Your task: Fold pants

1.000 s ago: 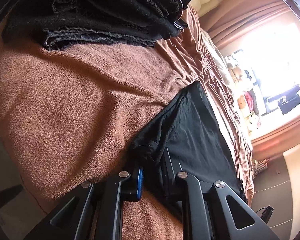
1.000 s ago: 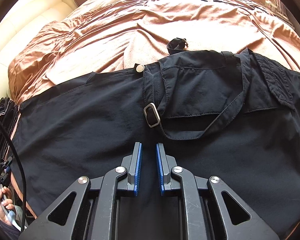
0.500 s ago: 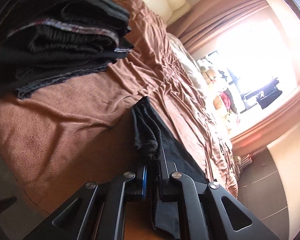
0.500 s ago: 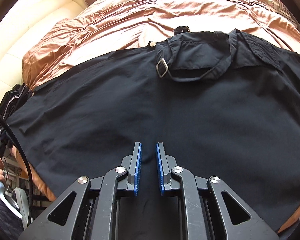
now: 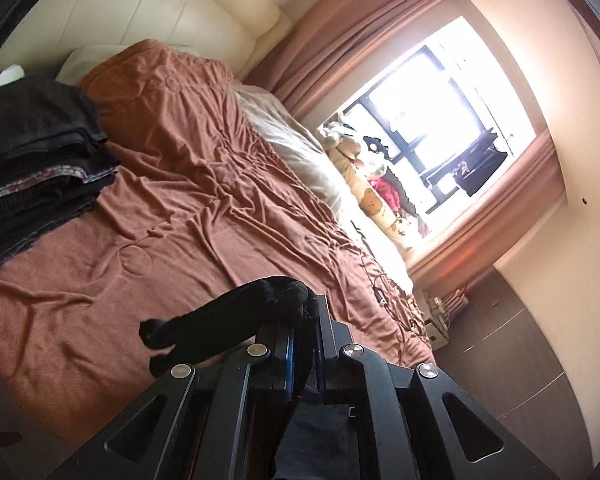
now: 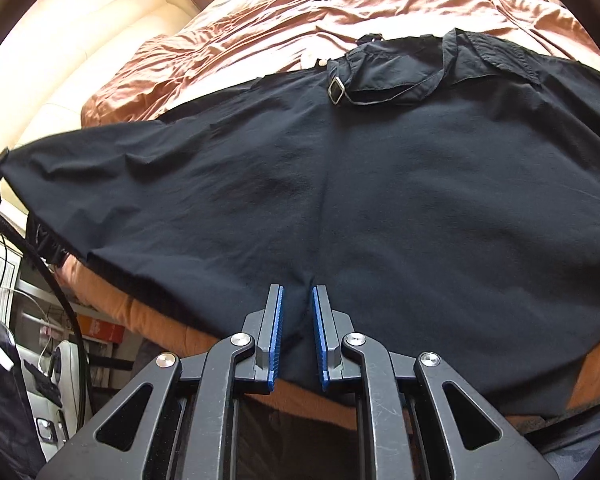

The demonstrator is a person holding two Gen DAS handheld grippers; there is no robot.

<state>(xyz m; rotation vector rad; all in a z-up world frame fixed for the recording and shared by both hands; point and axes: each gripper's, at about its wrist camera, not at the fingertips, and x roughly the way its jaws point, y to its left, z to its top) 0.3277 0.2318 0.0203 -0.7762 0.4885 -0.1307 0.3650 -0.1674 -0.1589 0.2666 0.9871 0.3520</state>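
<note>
left wrist view: stack of folded dark clothes at far left, resting on the brown bedspread. cream padded headboard behind it. centre-bottom: left gripper clamped on a bunched edge of the black pants; the cloth is pinched between the jaws and a dark roll of it trails off to the left, raised above the bedspread. right of that: pale pillow, plush toys along the sill, bright window with pink-brown curtain, dark floor at lower right.

right wrist view: at far left the pants taper to a pulled-up corner at the frame edge; black cable below it. the garment spreads wide across the bedspread, waistband on the far side with a metal buckle and strap near centre-top, pocket flap to the right. near edge of the cloth hangs over the orange-brown bed edge. right gripper: blue pads stand a narrow gap apart with a fold of pants fabric running between them; cannot tell whether the pads actually pinch it.
</note>
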